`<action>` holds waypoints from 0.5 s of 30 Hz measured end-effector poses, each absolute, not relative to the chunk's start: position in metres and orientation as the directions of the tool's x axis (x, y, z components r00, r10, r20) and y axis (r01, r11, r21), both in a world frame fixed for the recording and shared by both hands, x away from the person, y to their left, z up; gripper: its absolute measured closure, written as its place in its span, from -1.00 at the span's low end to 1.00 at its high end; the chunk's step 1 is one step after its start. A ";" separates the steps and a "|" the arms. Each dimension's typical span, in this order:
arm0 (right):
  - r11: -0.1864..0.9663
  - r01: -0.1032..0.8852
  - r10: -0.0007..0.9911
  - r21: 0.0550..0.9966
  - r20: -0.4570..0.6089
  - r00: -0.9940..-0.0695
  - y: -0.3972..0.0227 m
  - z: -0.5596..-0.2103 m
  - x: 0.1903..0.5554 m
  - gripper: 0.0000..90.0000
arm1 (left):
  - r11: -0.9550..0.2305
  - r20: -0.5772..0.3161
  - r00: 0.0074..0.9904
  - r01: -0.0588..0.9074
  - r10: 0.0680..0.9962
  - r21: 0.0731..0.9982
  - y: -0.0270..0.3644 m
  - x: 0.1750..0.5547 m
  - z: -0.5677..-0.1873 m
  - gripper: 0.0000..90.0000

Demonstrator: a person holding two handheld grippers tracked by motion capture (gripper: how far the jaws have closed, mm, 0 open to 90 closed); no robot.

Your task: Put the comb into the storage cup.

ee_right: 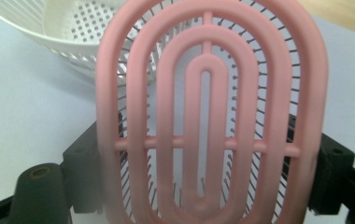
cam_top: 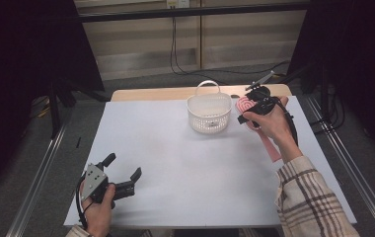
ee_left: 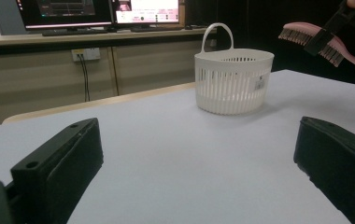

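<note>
A pink vented hairbrush (cam_top: 245, 104) hangs above the table's far right, just right of a white slotted basket (cam_top: 208, 112) with a handle. My right gripper (cam_top: 250, 110) is shut on the brush's head, and the handle slants back under the person's hand. In the right gripper view the brush (ee_right: 208, 107) spans the space between both black jaws of the right gripper (ee_right: 207, 173), bristles facing away, with the basket (ee_right: 73, 28) behind it. My left gripper (cam_top: 123, 166) rests near the table's front left, open with nothing between its fingers. The left gripper view looks past the left gripper (ee_left: 199, 163) to the basket (ee_left: 234, 81) and the brush (ee_left: 313, 39).
The table has a pale sheet (cam_top: 175, 163) over it, with a wooden strip along its far edge. Metal rails run down both sides. Monitors and a desk stand beyond the table in the left gripper view.
</note>
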State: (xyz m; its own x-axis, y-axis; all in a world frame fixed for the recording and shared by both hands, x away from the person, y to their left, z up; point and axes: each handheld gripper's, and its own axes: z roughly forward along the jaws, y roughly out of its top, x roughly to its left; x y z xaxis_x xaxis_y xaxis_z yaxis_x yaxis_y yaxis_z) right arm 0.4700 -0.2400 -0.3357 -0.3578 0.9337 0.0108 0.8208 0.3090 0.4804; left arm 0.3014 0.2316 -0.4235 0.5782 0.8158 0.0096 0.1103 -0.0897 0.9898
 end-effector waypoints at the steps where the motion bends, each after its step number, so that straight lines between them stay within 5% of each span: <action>1: 0.305 0.816 0.934 0.491 0.013 -0.357 -0.240 -0.334 0.469 -0.56 | -0.093 0.011 0.580 0.112 0.814 0.989 0.232 0.301 -0.424 -0.97; 15: 0.318 0.725 0.919 0.611 -0.009 -0.395 -0.240 -0.322 0.462 -0.57 | -0.091 0.009 0.579 0.112 0.815 0.989 0.231 0.301 -0.424 -0.97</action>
State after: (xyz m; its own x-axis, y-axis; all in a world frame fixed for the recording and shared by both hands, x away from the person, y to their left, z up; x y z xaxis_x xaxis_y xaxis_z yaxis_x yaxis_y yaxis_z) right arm 0.4622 -0.2401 -0.3217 -0.3953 0.9185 -0.0087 0.7250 0.3178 0.6111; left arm 0.3014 0.2311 -0.4237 0.5795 0.8149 0.0094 0.1123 -0.0913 0.9895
